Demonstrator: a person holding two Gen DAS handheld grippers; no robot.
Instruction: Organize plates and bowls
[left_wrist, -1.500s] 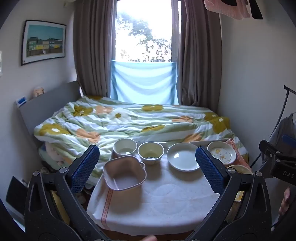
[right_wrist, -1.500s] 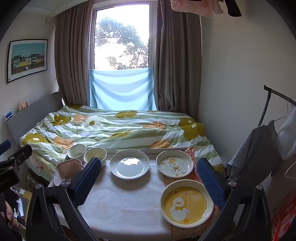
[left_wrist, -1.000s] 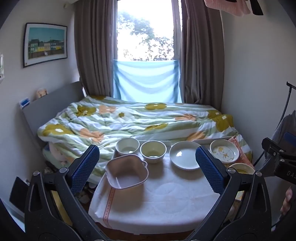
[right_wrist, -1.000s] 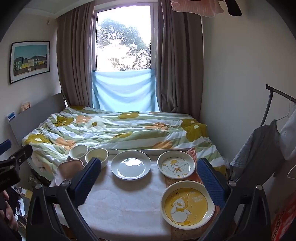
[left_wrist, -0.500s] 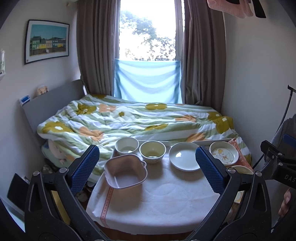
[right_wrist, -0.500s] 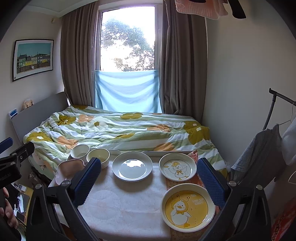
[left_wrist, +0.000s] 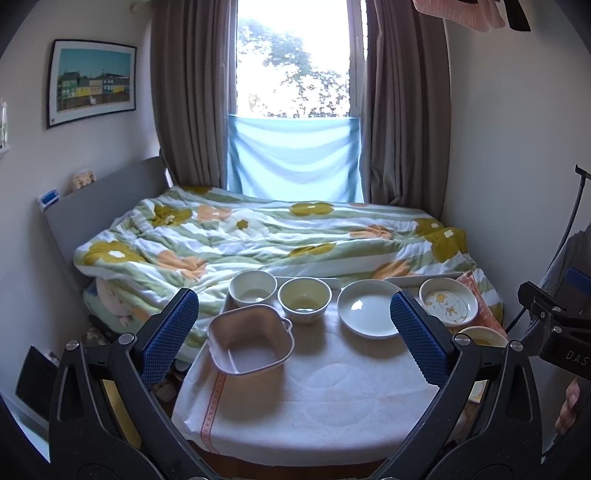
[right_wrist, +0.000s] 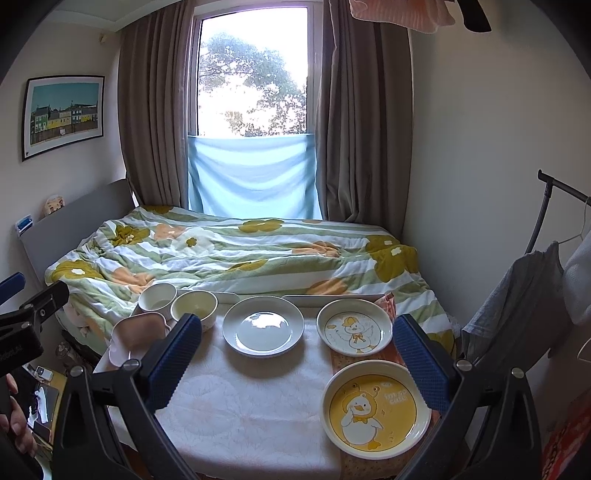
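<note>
Honestly nothing's really changed in the last second, my left gripper (left_wrist: 293, 325) and right gripper (right_wrist: 295, 352) still hover spread wide and empty, bowls (left_wrist: 304, 299) and plates (right_wrist: 263, 329) untouched on the table (right_wrist: 243, 410).

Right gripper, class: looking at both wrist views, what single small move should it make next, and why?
Probably lower the open right gripper toward the yellow duck-print plate, the nearest dish. Both grippers are open and empty, including the left gripper, and no dishes are stacked yet; the smaller white duck-print plate lies just beyond it.

three plates (right_wrist: 263, 329), three bowls (left_wrist: 252, 287), two claws (left_wrist: 293, 325)
</note>
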